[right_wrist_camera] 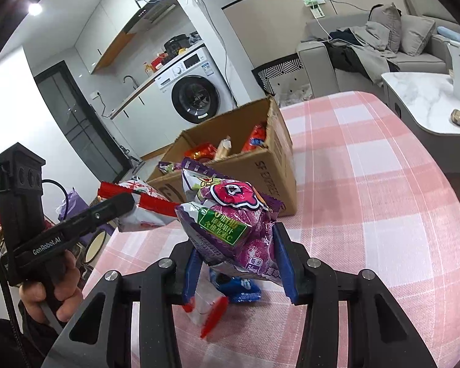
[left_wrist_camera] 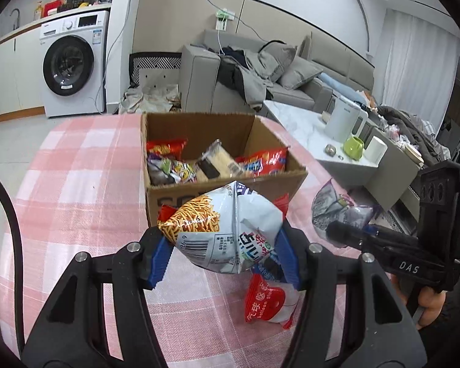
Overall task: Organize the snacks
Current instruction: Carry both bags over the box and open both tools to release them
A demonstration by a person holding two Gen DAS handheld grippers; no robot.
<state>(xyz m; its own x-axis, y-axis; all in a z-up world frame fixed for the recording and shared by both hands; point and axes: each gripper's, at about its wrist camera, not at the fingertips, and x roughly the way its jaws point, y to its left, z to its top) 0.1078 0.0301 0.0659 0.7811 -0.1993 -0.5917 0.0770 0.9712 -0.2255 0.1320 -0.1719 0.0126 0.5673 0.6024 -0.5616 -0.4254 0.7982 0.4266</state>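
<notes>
The left gripper (left_wrist_camera: 225, 257) holds a white snack bag with a picture of thin fried sticks (left_wrist_camera: 220, 230), its blue pads pressed on both sides. The bag is up off the pink checked tablecloth (left_wrist_camera: 76, 184), just in front of the open cardboard box (left_wrist_camera: 199, 128). It is crumpled into a lump, so its long side is hard to tell; it spreads mostly from left to right between the pads, and its writing looks upside down.

The right gripper (right_wrist_camera: 240, 263) is squeezed on a purple candy bag (right_wrist_camera: 230, 217). This bag stands up from the pads and leans toward the box, with its top edge away from the camera. It is also up in the air, near the box's front corner.

Inside the box lie red bags (left_wrist_camera: 262, 161), a clear pack of pale crackers (left_wrist_camera: 220, 159) and a small colourful bag (left_wrist_camera: 171, 168); the box walls hide their lower parts.

On the cloth under the grippers lie a red and white packet (left_wrist_camera: 268, 305) and a blue packet (right_wrist_camera: 239, 288). Both are partly covered by the held bags and pads, so their print is hard to read.
</notes>
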